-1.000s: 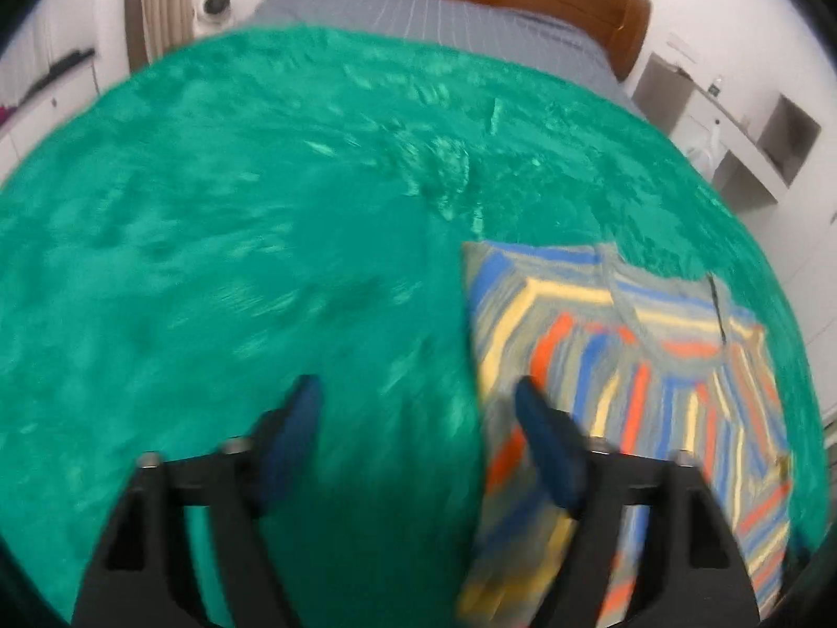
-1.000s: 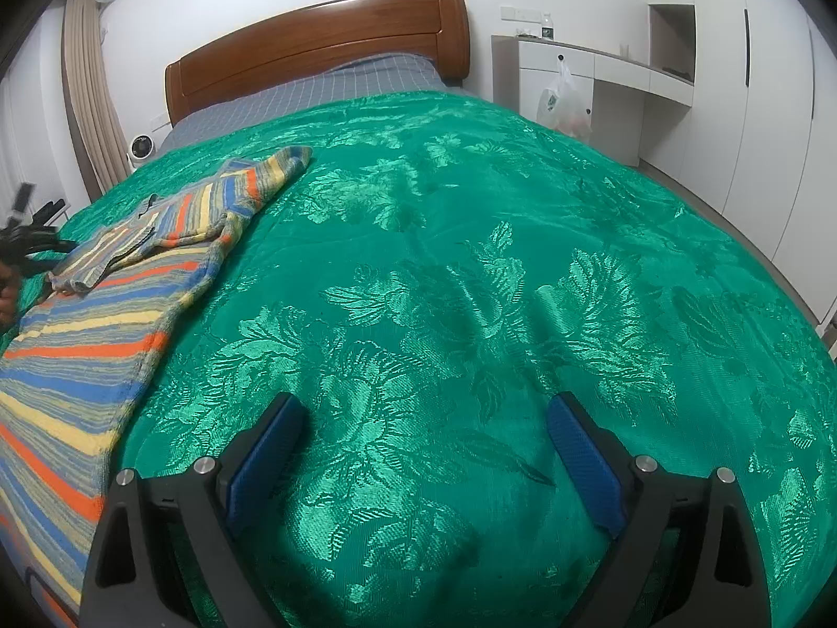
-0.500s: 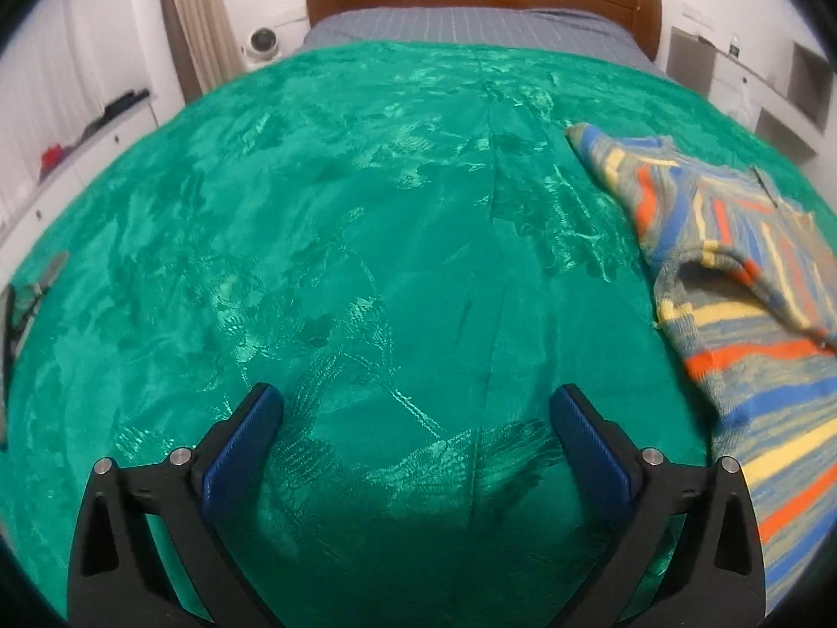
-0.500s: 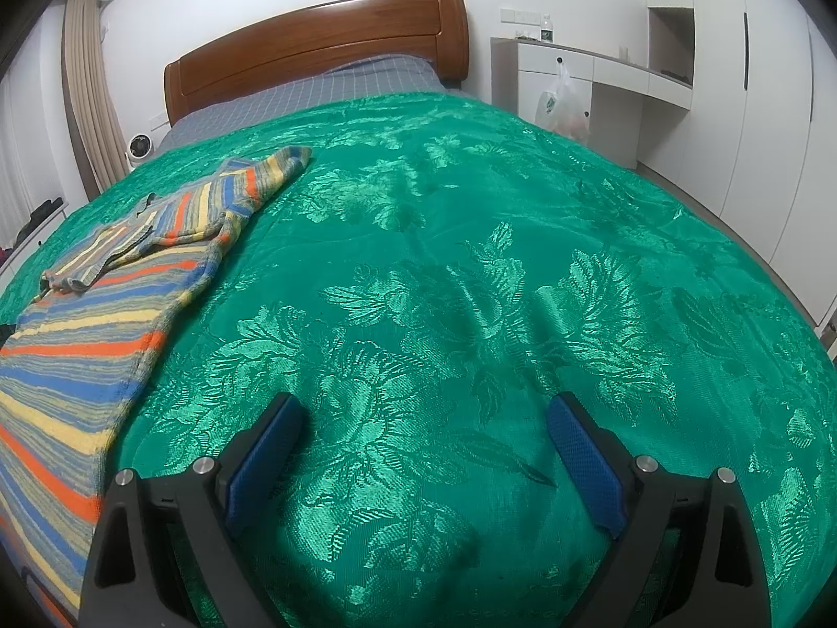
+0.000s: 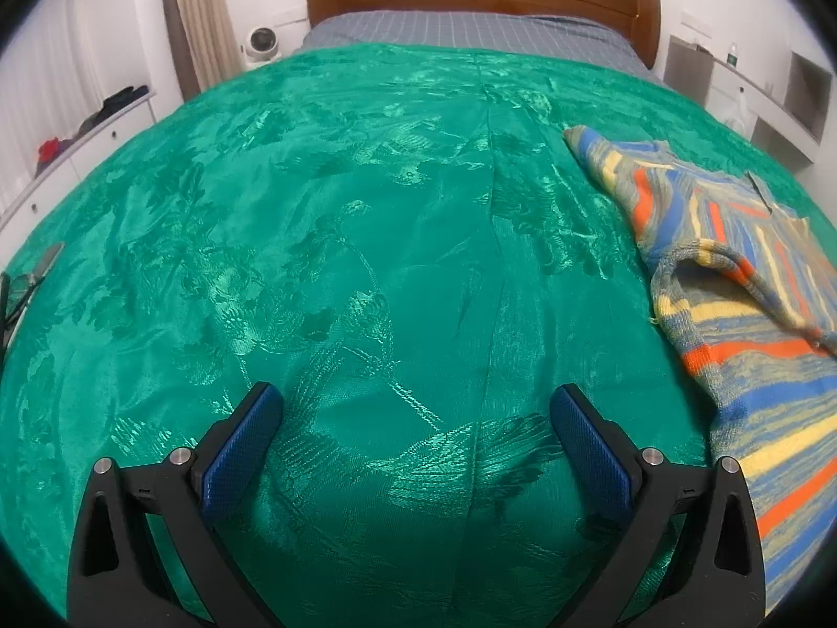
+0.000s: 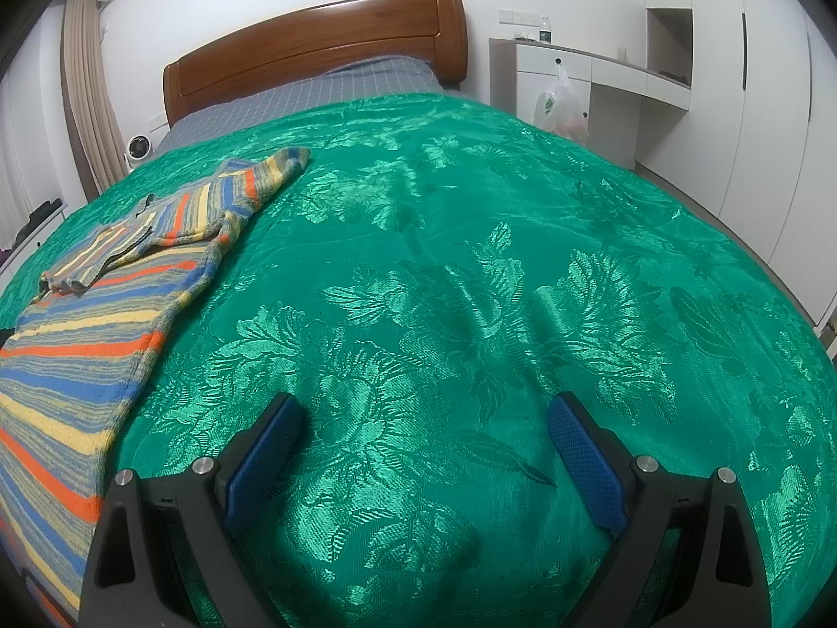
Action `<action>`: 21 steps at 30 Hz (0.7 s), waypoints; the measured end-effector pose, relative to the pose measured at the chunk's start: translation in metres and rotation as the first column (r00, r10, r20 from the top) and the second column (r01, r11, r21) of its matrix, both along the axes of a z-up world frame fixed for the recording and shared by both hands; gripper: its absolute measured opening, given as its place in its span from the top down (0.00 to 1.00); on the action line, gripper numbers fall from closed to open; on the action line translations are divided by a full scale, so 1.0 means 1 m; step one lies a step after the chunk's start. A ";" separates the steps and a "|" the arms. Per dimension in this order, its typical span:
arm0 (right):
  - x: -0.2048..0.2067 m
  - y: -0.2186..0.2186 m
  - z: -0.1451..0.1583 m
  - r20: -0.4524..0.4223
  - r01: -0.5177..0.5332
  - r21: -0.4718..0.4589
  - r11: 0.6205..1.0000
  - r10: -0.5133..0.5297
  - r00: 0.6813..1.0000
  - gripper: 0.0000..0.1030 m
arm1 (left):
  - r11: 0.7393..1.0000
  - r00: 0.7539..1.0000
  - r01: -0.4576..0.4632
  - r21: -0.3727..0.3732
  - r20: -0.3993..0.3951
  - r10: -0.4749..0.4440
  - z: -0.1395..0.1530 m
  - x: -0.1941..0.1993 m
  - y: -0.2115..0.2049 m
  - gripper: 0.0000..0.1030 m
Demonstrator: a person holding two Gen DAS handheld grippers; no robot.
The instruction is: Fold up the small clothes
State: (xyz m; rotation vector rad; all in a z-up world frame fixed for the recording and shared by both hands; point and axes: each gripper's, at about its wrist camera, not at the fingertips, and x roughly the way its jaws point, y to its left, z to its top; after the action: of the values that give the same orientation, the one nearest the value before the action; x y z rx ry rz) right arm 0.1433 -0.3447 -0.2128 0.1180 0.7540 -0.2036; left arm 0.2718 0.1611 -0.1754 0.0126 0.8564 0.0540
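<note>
A small striped knit sweater (image 5: 743,282) in blue, orange, yellow and grey lies flat on the green bedspread (image 5: 366,240), with one sleeve folded across its body. In the left wrist view it is at the right edge, apart from my left gripper (image 5: 416,411), which is open over bare bedspread. In the right wrist view the sweater (image 6: 104,303) lies at the left. My right gripper (image 6: 423,421) is open too, with only green cloth between its blue pads.
A wooden headboard (image 6: 314,57) and a grey checked sheet (image 5: 471,31) close off the far end of the bed. White cabinets and a hanging plastic bag (image 6: 562,104) stand to the right, and a small white fan (image 5: 259,42) and a curtain to the left.
The left gripper has swung left off the sweater's edge onto bare bedspread and its jaws have widened. The sweater's sleeve now lies let go and folded across the body. The right gripper has not moved.
</note>
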 end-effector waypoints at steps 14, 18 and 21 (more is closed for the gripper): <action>-0.002 -0.002 0.001 0.000 0.003 -0.002 1.000 -0.003 1.000 0.08 | 1.000 1.000 0.000 -0.003 0.000 0.000 0.000 0.000 0.000 0.00; -0.002 -0.003 0.001 0.000 0.002 -0.001 1.000 -0.002 1.000 0.08 | 1.000 1.000 0.000 -0.004 0.000 0.000 0.000 0.000 0.000 0.00; -0.002 -0.003 0.001 0.000 0.002 -0.002 1.000 -0.002 1.000 0.08 | 1.000 1.000 0.000 -0.004 0.000 0.000 0.000 0.000 0.000 0.00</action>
State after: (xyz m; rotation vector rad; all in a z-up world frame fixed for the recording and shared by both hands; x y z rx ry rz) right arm 0.1416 -0.3476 -0.2118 0.1171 0.7533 -0.2066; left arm 0.2722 0.1613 -0.1758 0.0087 0.8562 0.0523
